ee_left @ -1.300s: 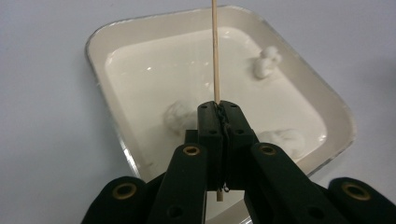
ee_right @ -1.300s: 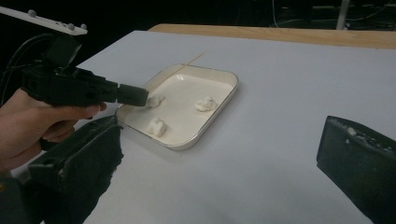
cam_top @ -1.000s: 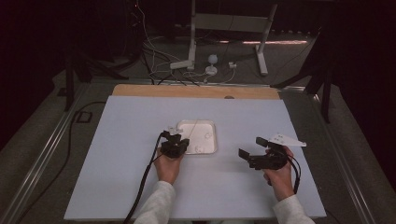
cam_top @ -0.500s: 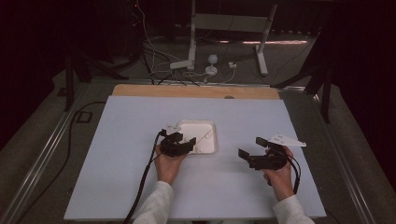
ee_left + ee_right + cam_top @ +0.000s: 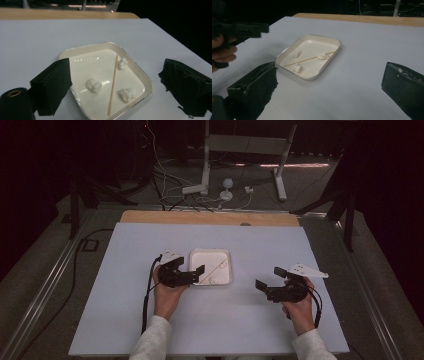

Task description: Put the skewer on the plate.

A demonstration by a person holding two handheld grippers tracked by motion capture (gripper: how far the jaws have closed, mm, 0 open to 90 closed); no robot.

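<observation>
A shallow white tray point(image 5: 210, 251) sits mid-table and holds a thin wooden stick point(image 5: 113, 82) lying loose beside three small white doughy lumps point(image 5: 93, 85). My left gripper point(image 5: 194, 275) hovers at the tray's left edge. In the left gripper view its jaws point(image 5: 115, 67) stand wide apart above the tray, having just been opening, with nothing pressed between them. My right gripper point(image 5: 270, 277) stays open to the right of the tray, above the bare table. Its own view shows the tray point(image 5: 312, 47) and stick point(image 5: 309, 59) ahead, and white crumbs on the right pad point(image 5: 399, 71).
The light table surface point(image 5: 125, 310) ends in a wooden strip point(image 5: 210, 218) at the far edge. Beyond it, cables and a white metal stand point(image 5: 245, 150) sit on the dark floor. The left hand and its gripper point(image 5: 242, 28) show at the top left of the right gripper view.
The left gripper's jaws went from shut to wide open, and the hand rose and drew back slightly from the tray. The right hand stayed still.
</observation>
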